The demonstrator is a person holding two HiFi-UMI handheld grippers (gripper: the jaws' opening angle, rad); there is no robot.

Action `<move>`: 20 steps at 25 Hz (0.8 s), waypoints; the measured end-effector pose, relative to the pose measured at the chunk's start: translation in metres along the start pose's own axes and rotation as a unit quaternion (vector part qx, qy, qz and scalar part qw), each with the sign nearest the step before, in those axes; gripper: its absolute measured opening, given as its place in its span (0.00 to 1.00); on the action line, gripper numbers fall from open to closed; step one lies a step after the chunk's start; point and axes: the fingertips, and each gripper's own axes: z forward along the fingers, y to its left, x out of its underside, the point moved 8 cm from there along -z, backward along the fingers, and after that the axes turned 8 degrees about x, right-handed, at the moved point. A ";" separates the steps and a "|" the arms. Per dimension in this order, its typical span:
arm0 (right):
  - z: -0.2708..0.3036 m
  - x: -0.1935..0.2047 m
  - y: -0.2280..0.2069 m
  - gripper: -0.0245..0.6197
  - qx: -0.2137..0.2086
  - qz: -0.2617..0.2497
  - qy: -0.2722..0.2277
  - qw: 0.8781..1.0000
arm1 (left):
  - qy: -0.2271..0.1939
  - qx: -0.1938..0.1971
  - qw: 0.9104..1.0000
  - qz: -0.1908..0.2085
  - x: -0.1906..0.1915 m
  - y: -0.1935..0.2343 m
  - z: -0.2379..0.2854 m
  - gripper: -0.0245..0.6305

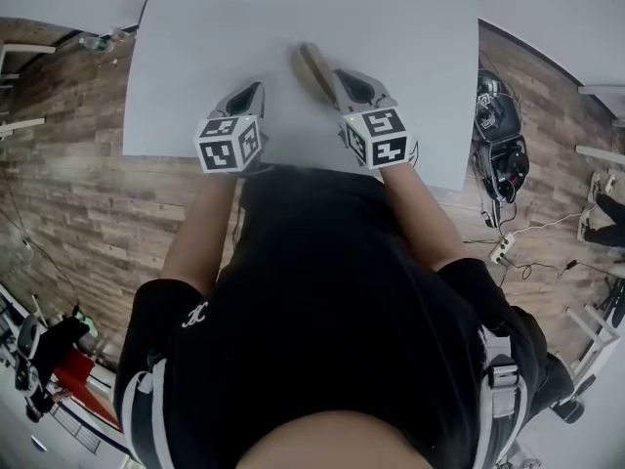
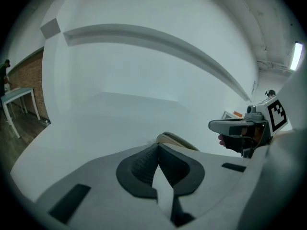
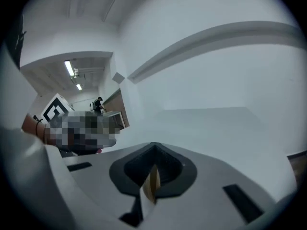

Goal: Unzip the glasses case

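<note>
The tan oblong glasses case (image 1: pixel 312 66) lies toward the far middle of the flat white table (image 1: pixel 293 18). The right gripper (image 1: pixel 344 78) is at its near right end with its claw pressed together, and the left gripper (image 1: pixel 256 88) sits near its left side, also closed with nothing between its tips. Nothing pins the case, so a pull along the zip could, I judge, drag the whole case across the smooth top, or the closed tips could slip off a small tab. No view shows the zip or its tab; a tan sliver shows in the gap under the right gripper's tips, but whether that is a pinched tab or just the case behind cannot be told
</note>
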 end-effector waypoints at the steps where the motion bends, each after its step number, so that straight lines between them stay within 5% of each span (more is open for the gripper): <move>1: 0.000 0.000 0.000 0.06 -0.004 0.007 -0.002 1.000 | -0.001 0.000 1.000 0.000 -0.002 0.000 0.001 0.04; 7: -0.005 -0.006 0.011 0.06 0.001 0.027 -0.007 1.000 | 0.007 0.026 1.000 0.003 -0.016 -0.003 -0.002 0.04; 13: -0.009 -0.019 0.043 0.06 0.031 0.025 -0.005 0.999 | -0.012 0.046 0.996 0.073 -0.045 0.010 -0.032 0.04; 20: -0.034 -0.020 0.066 0.06 0.089 0.013 -0.012 0.996 | -0.028 0.078 0.996 0.037 -0.029 0.031 -0.039 0.04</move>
